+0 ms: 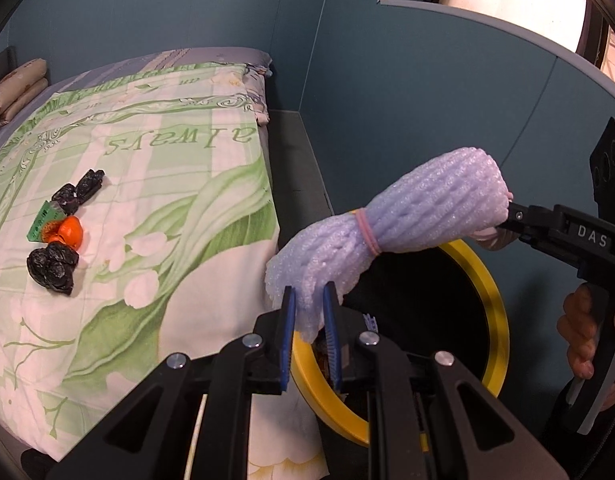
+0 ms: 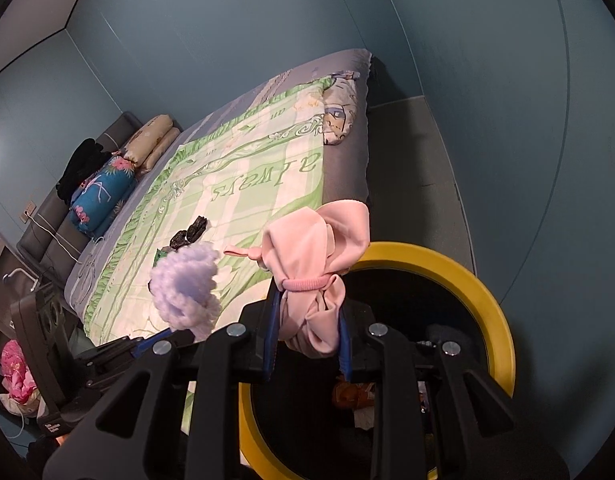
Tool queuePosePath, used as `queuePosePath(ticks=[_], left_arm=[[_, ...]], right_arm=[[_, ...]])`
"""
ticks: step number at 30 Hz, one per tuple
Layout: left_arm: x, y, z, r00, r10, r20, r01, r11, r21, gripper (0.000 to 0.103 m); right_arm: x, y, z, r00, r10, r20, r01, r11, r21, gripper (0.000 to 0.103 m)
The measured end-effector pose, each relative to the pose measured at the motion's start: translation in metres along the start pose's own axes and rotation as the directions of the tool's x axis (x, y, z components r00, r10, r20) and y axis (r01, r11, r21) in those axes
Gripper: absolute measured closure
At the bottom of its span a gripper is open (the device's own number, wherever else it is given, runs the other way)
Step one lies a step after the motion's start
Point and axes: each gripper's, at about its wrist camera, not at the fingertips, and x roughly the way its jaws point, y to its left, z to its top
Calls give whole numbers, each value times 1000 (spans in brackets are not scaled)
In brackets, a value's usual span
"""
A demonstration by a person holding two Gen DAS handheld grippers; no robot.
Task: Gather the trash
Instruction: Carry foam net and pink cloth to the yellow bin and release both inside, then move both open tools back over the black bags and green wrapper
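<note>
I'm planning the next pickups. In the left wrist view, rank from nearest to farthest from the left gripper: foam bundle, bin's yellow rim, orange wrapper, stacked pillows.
1. foam bundle: between the left gripper fingers.
2. yellow rim: just below and right.
3. orange wrapper: left, on the bedspread.
4. stacked pillows: far left, at the bed's head.

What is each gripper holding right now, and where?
Left gripper: foam net bundle, loose lower end. Right gripper: its pink cloth end, below the hair tie.
</note>
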Motion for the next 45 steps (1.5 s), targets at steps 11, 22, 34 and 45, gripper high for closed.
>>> queuePosePath(ticks=[11, 22, 34, 45], left_arm=[[3, -12, -3, 1000, -29, 0, 29, 999, 31, 79], [-25, 6, -5, 997, 15, 74, -15, 1000, -7, 33], [-48, 82, -8, 973, 177, 148, -152, 974, -166, 19], [-57, 171, -22, 946, 295, 132, -240, 915, -324, 19]], right_arm=[[3, -10, 2, 1000, 15, -1, -15, 1000, 10, 73], [-13, -18, 5, 998, 19, 62, -21, 999, 38, 52], [-17, 13, 13, 983, 113, 143, -104, 992, -69, 25], [42, 89, 30, 988, 150, 41, -138, 967, -212, 21]])
